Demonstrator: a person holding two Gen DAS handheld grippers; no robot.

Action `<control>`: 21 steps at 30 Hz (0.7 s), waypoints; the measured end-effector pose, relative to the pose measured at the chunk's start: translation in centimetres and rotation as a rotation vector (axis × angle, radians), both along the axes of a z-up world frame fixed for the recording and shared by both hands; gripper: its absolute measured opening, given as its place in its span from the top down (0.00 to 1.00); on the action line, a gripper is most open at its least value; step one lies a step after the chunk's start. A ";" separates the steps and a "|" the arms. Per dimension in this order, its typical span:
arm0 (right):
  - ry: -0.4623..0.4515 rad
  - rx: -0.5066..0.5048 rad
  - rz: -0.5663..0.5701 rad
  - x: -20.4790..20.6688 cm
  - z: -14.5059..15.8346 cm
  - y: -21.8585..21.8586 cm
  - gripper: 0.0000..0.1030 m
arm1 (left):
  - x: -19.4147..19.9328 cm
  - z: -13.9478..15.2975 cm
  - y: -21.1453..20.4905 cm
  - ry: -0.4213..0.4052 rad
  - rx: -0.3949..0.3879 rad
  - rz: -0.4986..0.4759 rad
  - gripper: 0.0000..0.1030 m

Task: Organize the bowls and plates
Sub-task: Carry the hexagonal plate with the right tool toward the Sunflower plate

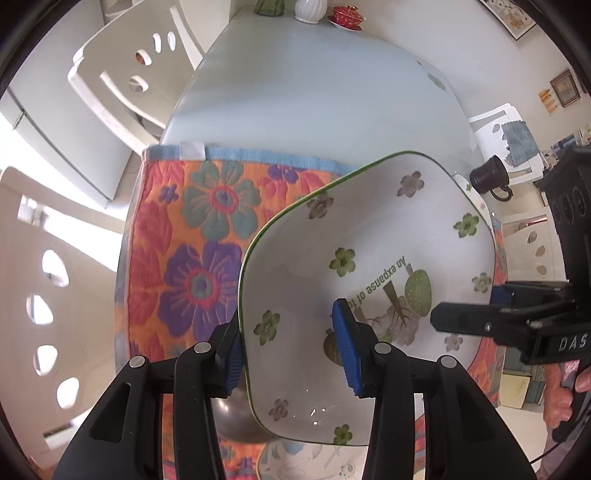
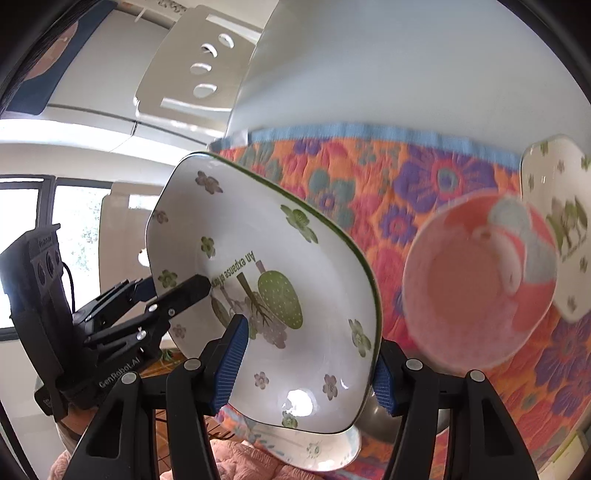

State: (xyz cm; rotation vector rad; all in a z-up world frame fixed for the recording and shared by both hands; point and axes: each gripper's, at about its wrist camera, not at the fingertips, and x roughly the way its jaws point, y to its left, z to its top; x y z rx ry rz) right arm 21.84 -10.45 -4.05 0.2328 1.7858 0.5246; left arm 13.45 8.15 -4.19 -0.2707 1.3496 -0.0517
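A white square plate with a green rim and flower print (image 1: 369, 266) is held tilted above the flowered mat (image 1: 192, 236). My left gripper (image 1: 291, 350) is shut on its near edge. My right gripper (image 2: 310, 362) is shut on the opposite edge of the same plate (image 2: 273, 280). Each gripper shows in the other's view: the right one (image 1: 480, 325) and the left one (image 2: 177, 291). A pink bowl (image 2: 476, 291) and another flowered white plate (image 2: 561, 221) lie on the mat to the right. A white dish with blue print (image 1: 314, 461) lies under the held plate, next to a metal bowl (image 1: 232, 417).
The pale table (image 1: 306, 96) extends beyond the mat. At its far end stand a red lidded cup (image 1: 347, 16) and a white vase (image 1: 310, 9). White chairs (image 1: 125, 74) stand to the left. A dark mug (image 1: 491, 173) sits at the right.
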 end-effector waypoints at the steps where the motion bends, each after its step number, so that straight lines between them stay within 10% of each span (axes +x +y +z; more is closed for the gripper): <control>1: 0.005 0.002 0.002 -0.7 0.0 0.0 0.42 | -0.5 0.0 -0.1 0.000 0.002 -0.001 0.62; 21: 0.110 0.048 -0.010 -11.3 -1.4 -1.9 0.42 | -10.2 -2.1 -2.2 0.078 -0.041 0.024 0.62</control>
